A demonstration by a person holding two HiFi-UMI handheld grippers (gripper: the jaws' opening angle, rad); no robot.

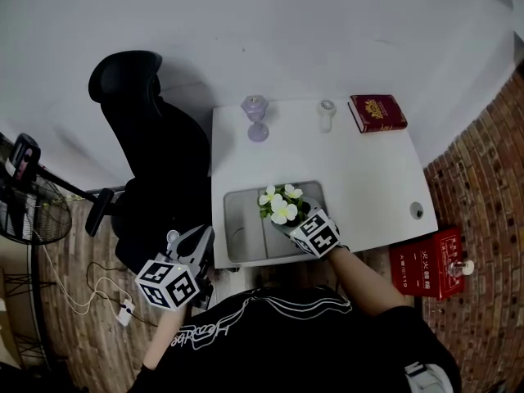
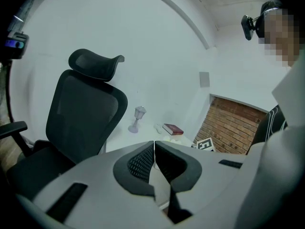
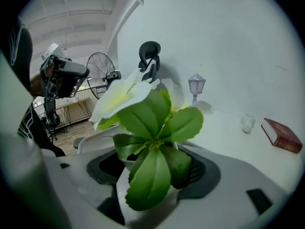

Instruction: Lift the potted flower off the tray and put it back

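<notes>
The potted flower [image 1: 282,206], with white blooms and green leaves, is over the right part of the grey tray [image 1: 244,229] at the front of the white table [image 1: 368,170]. My right gripper [image 1: 292,220] is shut on its small pot [image 3: 125,171] from the near side. In the right gripper view the leaves [image 3: 152,128] fill the space above the jaws. Whether the pot rests on the tray or hangs just above it, I cannot tell. My left gripper [image 1: 199,242] is off the table's left front corner, shut with nothing between its pads [image 2: 143,161].
A black office chair [image 1: 155,154] stands close to the table's left side, right by my left gripper. At the table's back edge are a purple lantern [image 1: 255,118], a small glass [image 1: 327,115] and a red book [image 1: 377,113]. A red box [image 1: 426,264] lies on the floor at right, a fan [image 1: 29,207] at far left.
</notes>
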